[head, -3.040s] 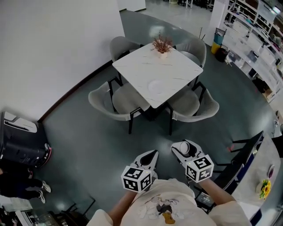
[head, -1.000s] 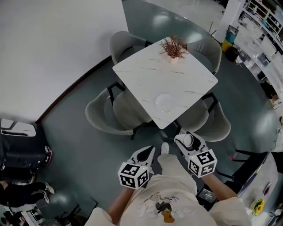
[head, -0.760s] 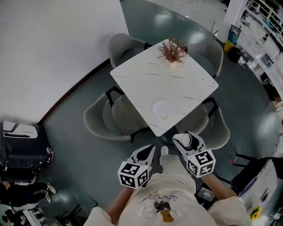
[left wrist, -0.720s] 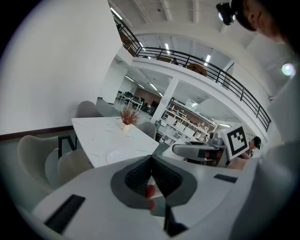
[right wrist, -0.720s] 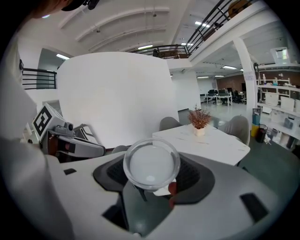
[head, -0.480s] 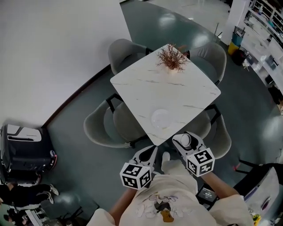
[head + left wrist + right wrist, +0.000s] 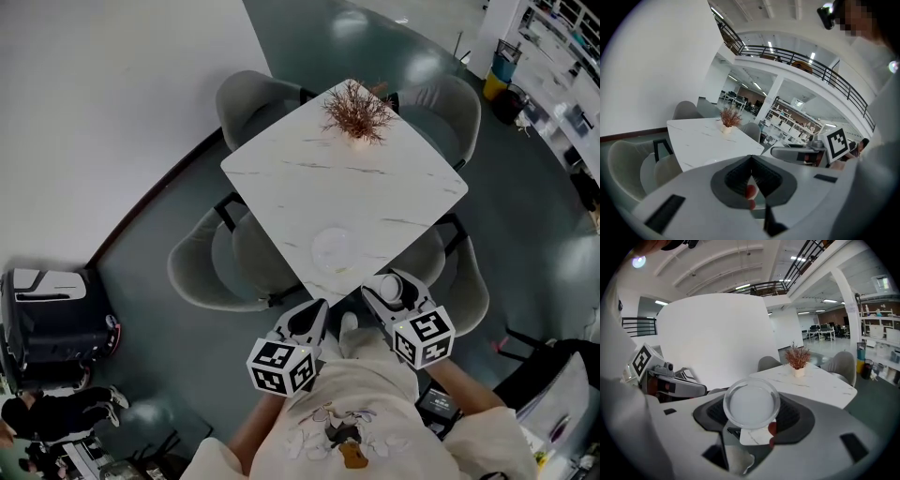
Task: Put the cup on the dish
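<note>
The cup [image 7: 392, 290] is a clear glass one, and my right gripper [image 7: 389, 294] is shut on it, just off the near corner of the white marble table [image 7: 281, 169]. In the right gripper view the cup [image 7: 751, 402] shows from above, its round rim between the dark pads of the right gripper [image 7: 751, 414]. The clear dish [image 7: 334, 248] lies on the table near that corner, a short way ahead of the cup. My left gripper [image 7: 309, 322] hangs beside the right one. In its own view, the left gripper [image 7: 750, 162] has its jaw tips together and holds nothing.
A potted dry plant [image 7: 354, 111] stands at the table's far side. Several grey chairs ring the table, among them one at the left [image 7: 199, 270] and one at the right [image 7: 466, 281]. A black case [image 7: 52, 314] sits on the floor at far left.
The person has walked up to the table; its near corner and the dish now lie just ahead of both grippers. The cup stays held in the right gripper.
</note>
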`<move>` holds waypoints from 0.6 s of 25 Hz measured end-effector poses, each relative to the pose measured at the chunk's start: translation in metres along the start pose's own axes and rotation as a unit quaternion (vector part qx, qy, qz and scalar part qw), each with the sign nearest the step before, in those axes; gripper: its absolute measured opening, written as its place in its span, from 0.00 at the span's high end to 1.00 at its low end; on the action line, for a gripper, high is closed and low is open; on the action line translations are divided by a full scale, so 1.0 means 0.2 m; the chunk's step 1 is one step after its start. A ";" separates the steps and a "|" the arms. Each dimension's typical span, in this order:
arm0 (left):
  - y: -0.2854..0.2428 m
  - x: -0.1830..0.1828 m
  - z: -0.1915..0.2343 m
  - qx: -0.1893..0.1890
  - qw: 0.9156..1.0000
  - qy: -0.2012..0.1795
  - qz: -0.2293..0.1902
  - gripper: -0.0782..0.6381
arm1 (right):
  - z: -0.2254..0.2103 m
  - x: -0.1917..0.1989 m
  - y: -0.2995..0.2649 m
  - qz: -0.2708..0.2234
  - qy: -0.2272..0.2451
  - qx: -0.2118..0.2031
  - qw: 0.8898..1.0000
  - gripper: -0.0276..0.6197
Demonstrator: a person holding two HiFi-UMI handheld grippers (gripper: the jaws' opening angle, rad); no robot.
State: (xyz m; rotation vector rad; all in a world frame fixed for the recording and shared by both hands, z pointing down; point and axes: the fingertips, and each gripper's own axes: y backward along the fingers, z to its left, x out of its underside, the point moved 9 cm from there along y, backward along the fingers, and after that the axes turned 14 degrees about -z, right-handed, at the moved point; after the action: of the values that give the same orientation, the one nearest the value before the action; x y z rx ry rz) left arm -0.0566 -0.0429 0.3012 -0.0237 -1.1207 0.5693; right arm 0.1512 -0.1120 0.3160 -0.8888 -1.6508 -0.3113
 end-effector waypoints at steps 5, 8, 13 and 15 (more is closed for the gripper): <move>-0.06 0.00 0.05 -0.006 1.000 -0.002 -0.003 0.89 | -0.03 0.01 -0.05 -0.005 0.013 0.009 1.000 0.55; -0.10 0.02 0.09 -0.010 1.000 0.005 0.000 0.89 | -0.04 -0.01 -0.08 -0.006 0.021 0.013 1.000 0.55; -0.15 0.00 0.14 -0.017 1.000 0.010 -0.004 0.89 | -0.05 -0.02 -0.14 -0.002 0.036 0.010 0.999 0.55; -0.16 0.01 0.16 -0.017 1.000 0.010 -0.002 0.89 | -0.06 0.00 -0.17 0.002 0.035 0.010 0.999 0.55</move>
State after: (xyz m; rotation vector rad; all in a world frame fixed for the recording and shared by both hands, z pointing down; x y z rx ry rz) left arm -0.0704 -0.0777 0.3261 -0.0566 -1.1117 0.5455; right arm 0.1364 -0.1431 0.3283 -0.8557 -1.5855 -0.3190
